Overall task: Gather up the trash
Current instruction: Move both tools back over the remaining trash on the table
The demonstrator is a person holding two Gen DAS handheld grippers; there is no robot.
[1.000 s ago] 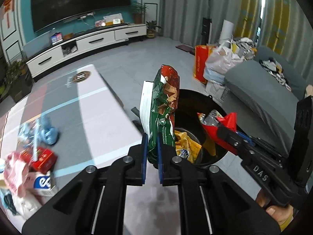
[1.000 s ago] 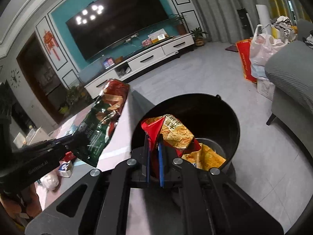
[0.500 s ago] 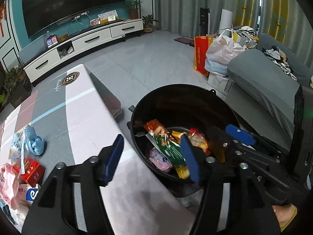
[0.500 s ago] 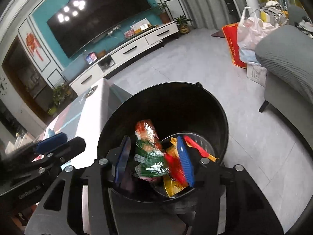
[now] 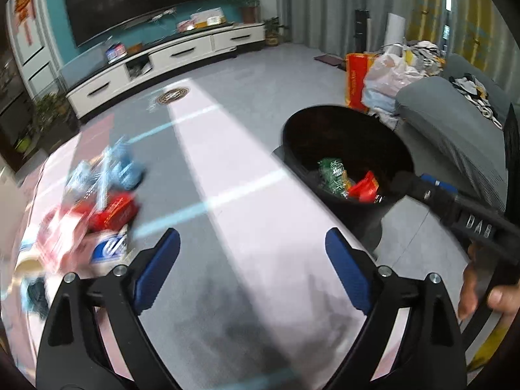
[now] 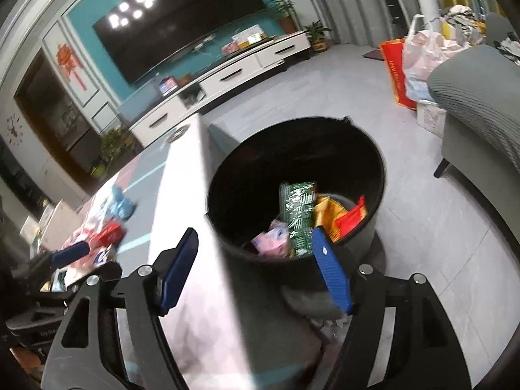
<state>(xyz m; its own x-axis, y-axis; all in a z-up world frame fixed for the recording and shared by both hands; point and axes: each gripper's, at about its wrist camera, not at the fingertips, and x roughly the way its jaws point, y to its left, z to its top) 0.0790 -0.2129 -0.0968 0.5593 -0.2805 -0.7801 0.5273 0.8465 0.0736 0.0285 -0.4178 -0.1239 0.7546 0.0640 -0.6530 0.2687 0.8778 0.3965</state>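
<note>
A black round bin [image 5: 344,123] [image 6: 292,136] stands on the floor beside the table's right edge. Inside lie a green snack bag [image 6: 297,214] [image 5: 331,175], a red wrapper [image 6: 351,219] [image 5: 364,188], a yellow bag [image 6: 326,211] and a pink packet [image 6: 271,240]. My left gripper [image 5: 252,248] hangs over the table, its jaws opening wide with nothing between them. My right gripper [image 6: 255,248] hovers at the table edge by the bin, jaws opening too, and empty. A blurred heap of trash [image 5: 94,208] [image 6: 104,230] lies at the table's left: red boxes, blue cloth, a white-blue pack.
The table [image 5: 227,169] has grey, white and pink stripes. A grey sofa [image 5: 455,123] stands right of the bin, with bags [image 5: 383,78] piled behind it. A white TV cabinet [image 5: 169,61] lines the far wall. A hand [image 5: 481,292] holds the right gripper's handle.
Both grippers let go of their wrappers, which now lie in the bin. Both sets of jaws have spread open. The left gripper swung left from the bin to over the table.
</note>
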